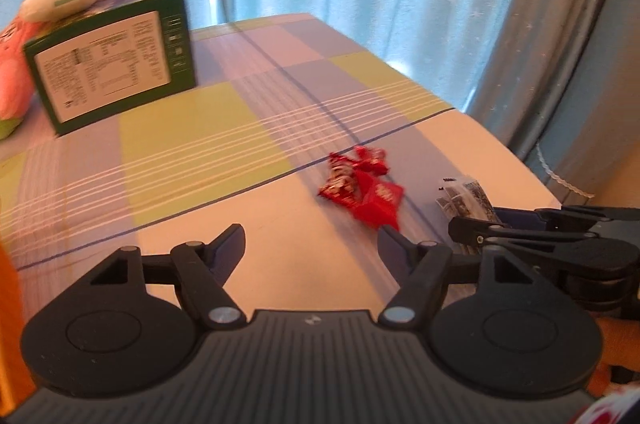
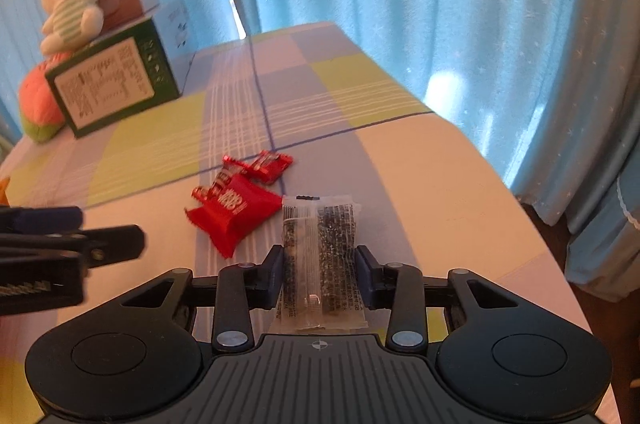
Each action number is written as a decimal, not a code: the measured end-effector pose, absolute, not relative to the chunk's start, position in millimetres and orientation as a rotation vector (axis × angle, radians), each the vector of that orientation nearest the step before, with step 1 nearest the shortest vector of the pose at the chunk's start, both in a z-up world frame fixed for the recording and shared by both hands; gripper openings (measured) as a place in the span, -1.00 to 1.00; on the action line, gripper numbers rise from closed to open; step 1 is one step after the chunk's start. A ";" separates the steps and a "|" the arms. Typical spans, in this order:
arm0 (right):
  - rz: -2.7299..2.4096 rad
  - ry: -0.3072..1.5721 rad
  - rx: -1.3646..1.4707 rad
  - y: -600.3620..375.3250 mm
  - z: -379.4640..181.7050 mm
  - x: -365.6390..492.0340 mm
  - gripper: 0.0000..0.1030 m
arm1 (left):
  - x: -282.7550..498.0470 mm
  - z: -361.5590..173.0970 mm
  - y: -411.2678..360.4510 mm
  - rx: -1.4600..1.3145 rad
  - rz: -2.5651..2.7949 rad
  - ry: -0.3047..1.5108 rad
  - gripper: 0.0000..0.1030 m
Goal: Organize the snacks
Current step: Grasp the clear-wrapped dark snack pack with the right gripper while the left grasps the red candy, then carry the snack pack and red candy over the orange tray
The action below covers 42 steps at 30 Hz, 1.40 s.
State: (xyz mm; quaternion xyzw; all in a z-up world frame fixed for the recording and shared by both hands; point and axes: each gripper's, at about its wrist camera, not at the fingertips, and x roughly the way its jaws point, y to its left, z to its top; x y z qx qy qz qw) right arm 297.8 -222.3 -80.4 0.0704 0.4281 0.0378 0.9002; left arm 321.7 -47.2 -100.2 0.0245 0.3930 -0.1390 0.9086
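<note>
2 red packets (image 2: 236, 208) lie beside the right tool's (image 2: 320, 270) clear packet (image 2: 320, 256).

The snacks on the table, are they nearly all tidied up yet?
Not nearly. Nothing looks put away yet. In hand: the right gripper has its jaws closed on the clear snack packet, which lies flat on the checked tablecloth. The left gripper is open, with nothing between its jaws, near the red candy wrappers. Left: those red candies lie loose, and the pictures do not show where the snacks should go.
</note>
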 end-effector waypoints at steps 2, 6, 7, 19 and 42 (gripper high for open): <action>0.063 0.882 0.165 -229.4 -78.5 293.8 -0.27 | 328.7 -104.6 -56.9 0.054 -0.324 0.797 0.33; 0.023 0.895 0.189 -243.0 -81.3 289.5 -0.27 | 340.2 -112.8 -78.5 0.111 -0.382 0.761 0.24; 0.014 0.898 0.193 -245.8 -82.2 288.9 -0.27 | 342.6 -115.4 -83.2 0.127 -0.394 0.755 0.15; 0.008 0.908 0.208 -251.3 -87.6 290.1 -0.27 | 345.7 -140.8 -114.2 0.267 -0.423 0.754 -0.53; 0.185 0.882 0.148 -184.5 -44.6 220.9 -0.27 | 214.2 -66.6 -2.0 -0.054 -0.137 0.800 -0.56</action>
